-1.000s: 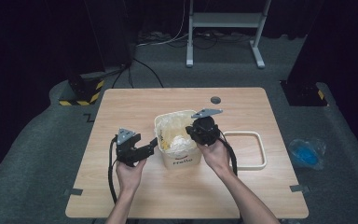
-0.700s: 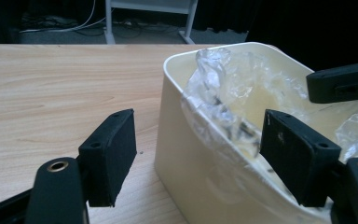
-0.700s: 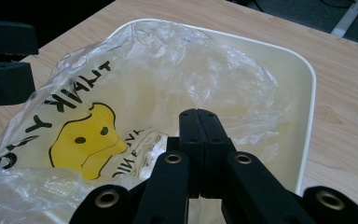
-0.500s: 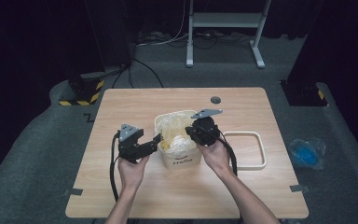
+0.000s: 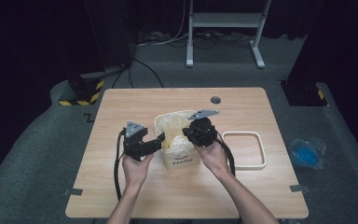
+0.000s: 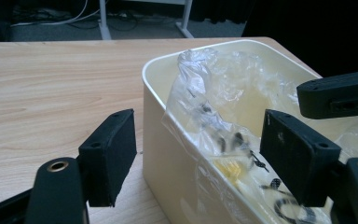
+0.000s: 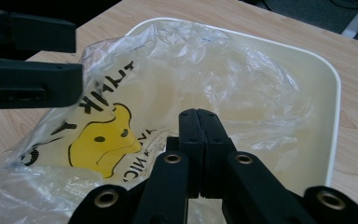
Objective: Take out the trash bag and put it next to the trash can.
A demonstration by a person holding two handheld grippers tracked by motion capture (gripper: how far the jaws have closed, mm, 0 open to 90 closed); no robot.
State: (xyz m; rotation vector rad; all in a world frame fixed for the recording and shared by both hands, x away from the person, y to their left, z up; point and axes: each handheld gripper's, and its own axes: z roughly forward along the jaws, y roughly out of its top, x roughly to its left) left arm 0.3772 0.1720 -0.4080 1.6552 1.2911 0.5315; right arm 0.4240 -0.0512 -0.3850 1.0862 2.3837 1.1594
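**A:** Start with the big things. Your wooden table (image 5: 121,186) carries a cream bin (image 5: 161,128) near its middle, with "Hello" printed on the side facing you. To its right, well apart from your hands, lies a cream rectangular frame (image 5: 243,164), flat on the wood.

**B:** And the bag?

**A:** The clear plastic bag (image 7: 177,70) sits inside the bin as a liner — crumpled, its edge rising above the rim on your left side. It bears a yellow cartoon face (image 7: 103,140) with black lettering around it.

**B:** Where are my grippers?

**A:** Your left gripper (image 6: 198,156) is at the bin's left wall, jaws wide apart. They straddle the rim: one jaw stands outside over the table, the other over the inside, with the bin wall and the bag's edge between them. The pads press on nothing that I can see.

**B:** The right one?

**A:** Your right gripper (image 7: 198,122) hovers over the bin's right half, pointing down into it, jaws closed flat against each other. Whether a fold of the thin film is pinched between them I cannot tell — the pads meet with no plastic visibly caught.

**B:** How close are the two?

**A:** Near. In the right gripper view your left gripper's jaws (image 7: 32,84) show at the upper left, by the bag's raised edge.
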